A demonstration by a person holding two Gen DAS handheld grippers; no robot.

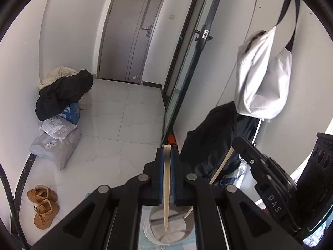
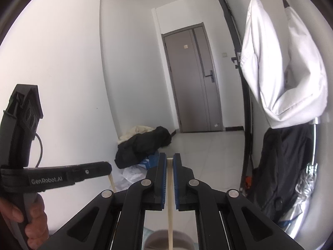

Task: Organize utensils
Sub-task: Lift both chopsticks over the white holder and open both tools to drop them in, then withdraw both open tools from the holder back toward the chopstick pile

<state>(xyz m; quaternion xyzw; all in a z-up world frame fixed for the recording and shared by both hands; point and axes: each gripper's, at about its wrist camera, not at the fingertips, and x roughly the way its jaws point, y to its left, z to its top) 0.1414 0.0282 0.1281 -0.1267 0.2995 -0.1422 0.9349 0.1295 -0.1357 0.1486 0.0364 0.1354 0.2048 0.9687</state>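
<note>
My left gripper [image 1: 167,149] is shut on a pale wooden chopstick [image 1: 166,187] that points down into a shiny metal cup [image 1: 166,232] below it. My right gripper [image 2: 169,158] is shut on a second pale chopstick [image 2: 170,208], which hangs over the same cup [image 2: 181,241]. In the left wrist view the right gripper [image 1: 236,143] shows at the right with its chopstick [image 1: 221,166] slanting down. In the right wrist view the left gripper [image 2: 109,167] shows at the left, held by a hand [image 2: 31,225], with its chopstick [image 2: 112,182] below it.
A grey door [image 1: 133,31] stands at the far end of a white tiled floor [image 1: 108,137]. Clothes and bags [image 1: 62,100] lie by the left wall, brown shoes [image 1: 42,206] nearer. A white bag [image 1: 262,79] and dark clothes [image 1: 210,141] hang at the right.
</note>
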